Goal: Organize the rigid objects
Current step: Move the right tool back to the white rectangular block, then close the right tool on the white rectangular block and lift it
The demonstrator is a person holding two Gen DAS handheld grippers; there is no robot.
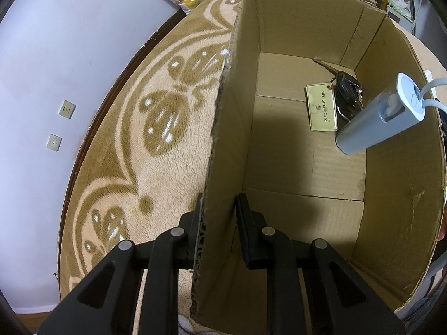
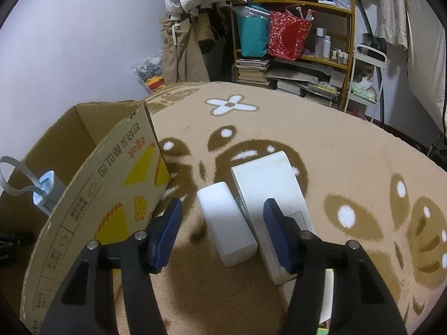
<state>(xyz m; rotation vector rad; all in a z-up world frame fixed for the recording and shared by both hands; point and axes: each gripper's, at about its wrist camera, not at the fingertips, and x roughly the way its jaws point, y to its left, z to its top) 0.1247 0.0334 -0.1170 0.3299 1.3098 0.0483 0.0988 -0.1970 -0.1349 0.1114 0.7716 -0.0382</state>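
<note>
L gripper point(image 1: 220, 223) clamped on cardboard box point(image 1: 391, 195) wall; R gripper point(image 2: 220, 231) fingers apart.
Grey power bank point(image 1: 363, 128) leaned in box's right corner beside keys w/ NFC card point(image 1: 321, 107); white charger point(image 2: 227, 223) lay on blanket point(image 2: 335, 153) between R fingers.

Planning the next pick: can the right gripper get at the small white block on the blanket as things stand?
Probably yes. The right gripper is open, with the small white block lying straight ahead between its fingers. Nothing covers it; a larger white device lies close on its right and may crowd that finger.

Left wrist view close above cardboard box point(image 1: 307, 153) — right wrist view beside it, low over blanket point(image 2: 321, 145), both share the box.
</note>
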